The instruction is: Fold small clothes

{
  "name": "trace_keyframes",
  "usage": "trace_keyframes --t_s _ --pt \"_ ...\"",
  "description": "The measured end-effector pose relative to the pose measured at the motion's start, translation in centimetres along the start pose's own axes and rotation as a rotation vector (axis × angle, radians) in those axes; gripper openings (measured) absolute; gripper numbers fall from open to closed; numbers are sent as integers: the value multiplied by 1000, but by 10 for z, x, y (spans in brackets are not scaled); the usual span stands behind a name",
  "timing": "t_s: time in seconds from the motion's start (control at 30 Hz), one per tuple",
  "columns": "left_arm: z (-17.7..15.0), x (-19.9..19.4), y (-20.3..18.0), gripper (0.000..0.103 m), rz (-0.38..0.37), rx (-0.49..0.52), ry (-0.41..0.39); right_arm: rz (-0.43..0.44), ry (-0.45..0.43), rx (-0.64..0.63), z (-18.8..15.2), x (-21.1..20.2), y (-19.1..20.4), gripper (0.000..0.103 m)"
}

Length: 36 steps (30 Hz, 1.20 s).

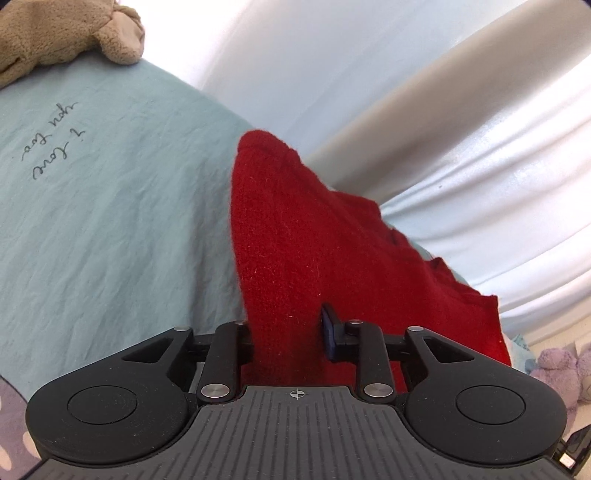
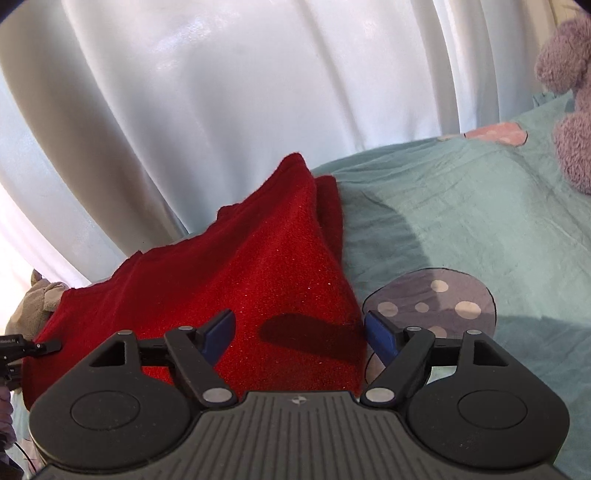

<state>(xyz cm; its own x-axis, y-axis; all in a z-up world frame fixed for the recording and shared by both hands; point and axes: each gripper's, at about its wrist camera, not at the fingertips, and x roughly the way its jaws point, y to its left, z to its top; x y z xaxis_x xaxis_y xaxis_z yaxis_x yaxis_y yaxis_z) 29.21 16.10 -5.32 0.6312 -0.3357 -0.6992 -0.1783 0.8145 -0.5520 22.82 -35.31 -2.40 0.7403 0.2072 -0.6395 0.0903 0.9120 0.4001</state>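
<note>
A red knit garment [image 1: 314, 243] lies on a light teal bedsheet [image 1: 110, 221]. In the left wrist view my left gripper [image 1: 288, 332] has its jaws partly apart with the red cloth between them; the left pad is hidden by the cloth and a blue pad [image 1: 328, 328] shows on the right. In the right wrist view the red garment [image 2: 240, 277] spreads from the centre to the left. My right gripper [image 2: 299, 332] is open wide over the garment's right edge, blue pads [image 2: 219, 332] on either side, nothing pinched. The left gripper's tip shows at the far left [image 2: 40, 347].
White curtains [image 2: 221, 92] hang behind the bed. A beige plush toy [image 1: 66, 33] lies at the top left. A purple plush toy [image 2: 569, 92] sits at the right. The sheet has a purple dotted mushroom print [image 2: 436, 299].
</note>
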Motion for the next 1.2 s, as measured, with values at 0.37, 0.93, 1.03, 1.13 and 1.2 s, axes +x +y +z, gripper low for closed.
trace_keyframes --t_s 0.37,0.93,1.03,1.13,1.2 --pt "-5 20 -5 62 -27 37 66 145 124 83 13 47 -15 88" --pt "2 -15 -2 26 -48 -15 22 222 101 48 17 29 -8 48" --pt "-2 -11 5 34 -20 -22 35 25 94 -75 15 29 4 57" --pt "-2 -14 4 51 23 12 10 -112 -8 -255 12 15 32 61" --pt "-4 -16 1 60 55 51 -1 -208 -96 -385 9 5 57 63"
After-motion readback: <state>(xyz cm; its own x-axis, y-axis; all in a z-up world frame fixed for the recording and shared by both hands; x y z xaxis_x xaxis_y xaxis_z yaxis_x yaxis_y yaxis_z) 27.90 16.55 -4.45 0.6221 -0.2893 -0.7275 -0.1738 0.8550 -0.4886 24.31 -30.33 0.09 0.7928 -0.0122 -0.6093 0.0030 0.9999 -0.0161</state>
